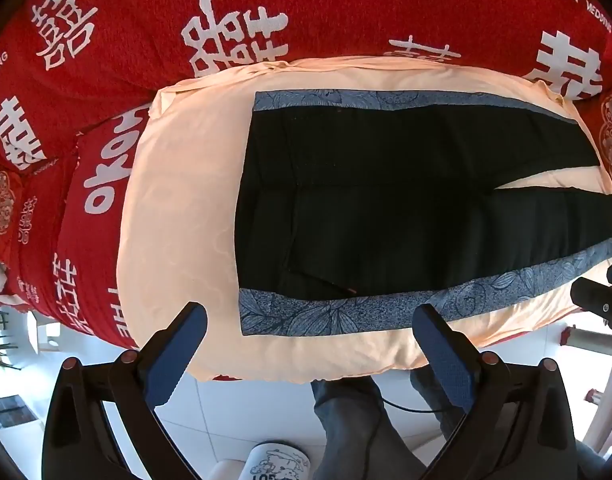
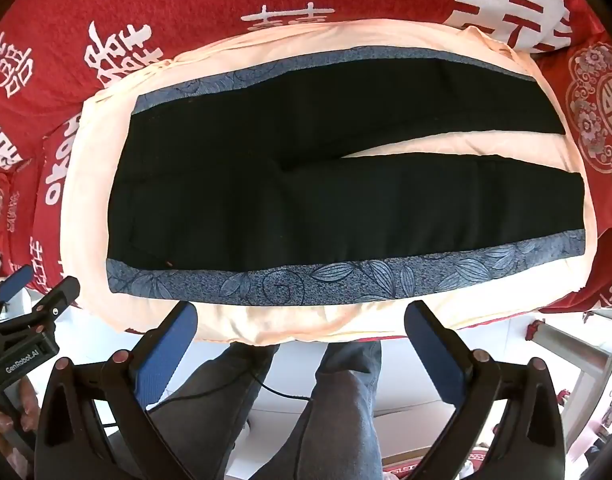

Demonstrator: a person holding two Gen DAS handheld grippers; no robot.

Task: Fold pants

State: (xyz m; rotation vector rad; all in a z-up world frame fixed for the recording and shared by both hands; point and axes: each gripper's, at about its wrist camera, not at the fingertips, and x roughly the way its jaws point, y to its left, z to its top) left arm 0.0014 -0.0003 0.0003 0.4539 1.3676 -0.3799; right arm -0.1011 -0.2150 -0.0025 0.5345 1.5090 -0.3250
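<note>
Black pants [image 1: 385, 200] with blue leaf-patterned side stripes [image 2: 345, 280] are lying spread flat and unfolded on a peach-coloured cloth [image 1: 186, 200], the waistband toward the left of both views and the two legs running out to the right with a narrow wedge of cloth showing between them. The peach cloth is covering a raised surface draped in a red bedspread [image 1: 146, 20] printed with white characters and the words "HAPPY WEDDING".

The left gripper [image 1: 309, 316] is hovering above the near edge of the cloth, its blue-padded jaws spread wide and holding nothing. The right gripper [image 2: 302, 312] is hanging likewise over the near edge further along the pants, jaws fully apart and empty. Neither is touching the fabric.

Below the cloth's edge, a person's legs in grey trousers [image 2: 345, 400] are standing on a white tiled floor [image 1: 246, 400], with a thin black cable [image 2: 282, 394] trailing across them. In the right wrist view, a hand [image 2: 22, 412] is gripping the left gripper's handle at the lower left.
</note>
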